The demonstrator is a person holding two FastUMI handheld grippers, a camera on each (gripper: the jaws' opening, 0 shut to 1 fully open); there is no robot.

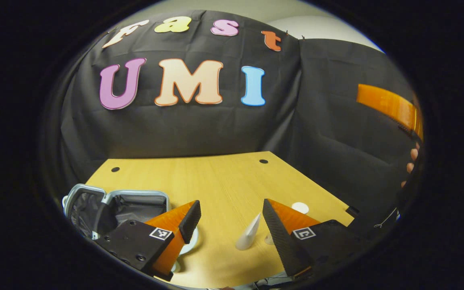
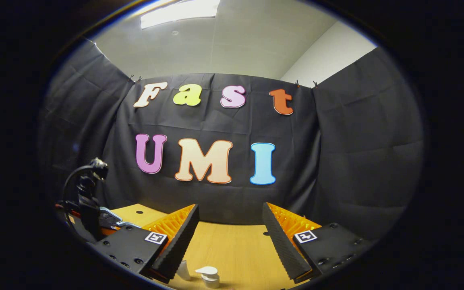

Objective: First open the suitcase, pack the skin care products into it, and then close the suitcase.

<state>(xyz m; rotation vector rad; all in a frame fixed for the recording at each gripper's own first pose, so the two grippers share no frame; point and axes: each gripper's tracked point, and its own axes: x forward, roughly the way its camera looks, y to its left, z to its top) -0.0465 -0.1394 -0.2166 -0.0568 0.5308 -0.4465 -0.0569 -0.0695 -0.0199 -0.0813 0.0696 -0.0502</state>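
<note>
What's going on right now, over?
Both grippers open, holding nothing: left gripper, right gripper. Suitcase open on the table. White skin care tube not yet packed. Nothing in the way.

A pale wooden worktop (image 1: 224, 177) carries two small dark round holes (image 1: 115, 169) near its far edge. Black cloth (image 1: 199, 129) hangs behind it and along the side as the booth's wall. In the right gripper view, a white ceiling (image 2: 232, 44) holds a bright light panel (image 2: 179, 11).

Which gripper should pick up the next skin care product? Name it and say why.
Probably left: the left gripper hangs open above the white tube, with the open suitcase close beside it.
</note>
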